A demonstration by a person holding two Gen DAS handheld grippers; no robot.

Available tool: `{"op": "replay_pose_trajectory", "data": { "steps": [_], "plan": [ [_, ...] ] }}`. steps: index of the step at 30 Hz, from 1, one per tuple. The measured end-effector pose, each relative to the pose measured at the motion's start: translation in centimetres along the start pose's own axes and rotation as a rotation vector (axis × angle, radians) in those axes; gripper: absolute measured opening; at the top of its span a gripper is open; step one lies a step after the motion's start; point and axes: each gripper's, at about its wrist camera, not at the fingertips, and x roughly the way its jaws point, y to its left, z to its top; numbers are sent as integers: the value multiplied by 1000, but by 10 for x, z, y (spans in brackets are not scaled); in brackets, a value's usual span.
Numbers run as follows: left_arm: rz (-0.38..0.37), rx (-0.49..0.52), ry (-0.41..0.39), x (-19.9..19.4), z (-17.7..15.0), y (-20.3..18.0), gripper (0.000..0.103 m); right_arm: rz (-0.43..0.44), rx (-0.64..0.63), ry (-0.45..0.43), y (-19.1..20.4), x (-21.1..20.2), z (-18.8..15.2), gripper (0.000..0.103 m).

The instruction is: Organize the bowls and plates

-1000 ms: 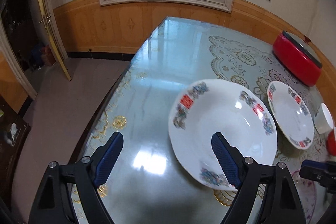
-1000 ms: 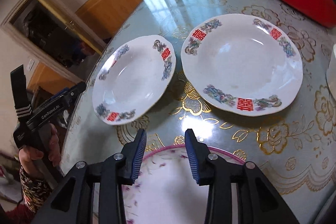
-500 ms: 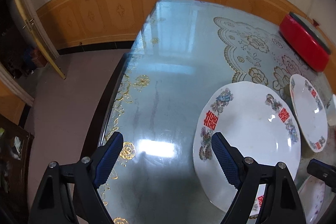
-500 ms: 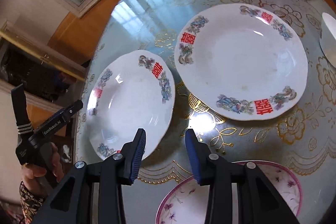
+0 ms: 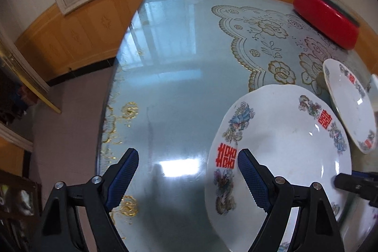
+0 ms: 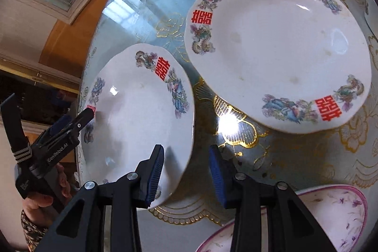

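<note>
The nearer plate (image 6: 139, 115) is being approached from both sides. The left gripper (image 5: 186, 171) is spread wide astride its rim; the right gripper (image 6: 186, 171), partly spread and empty, straddles the opposite rim. Lowering and pinching is probably needed next.

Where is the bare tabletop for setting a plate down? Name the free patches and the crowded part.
Free: the wide glossy stretch of table between the window-side edge and the nearer double-happiness plate. Crowded: the side with the larger plate, the purple-rimmed dish and the red container; only narrow gaps there.
</note>
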Motion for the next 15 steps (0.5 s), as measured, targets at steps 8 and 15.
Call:
{"op": "replay_pose_trajectory", "data": {
  "steps": [8, 15],
  "plan": [
    [-89, 12, 7, 7, 8, -4, 71, -20, -32, 3, 9, 5, 5, 38],
    [-116, 131, -11, 6, 2, -30, 37, -14, -59, 8, 16, 12, 6, 26]
  ]
}}
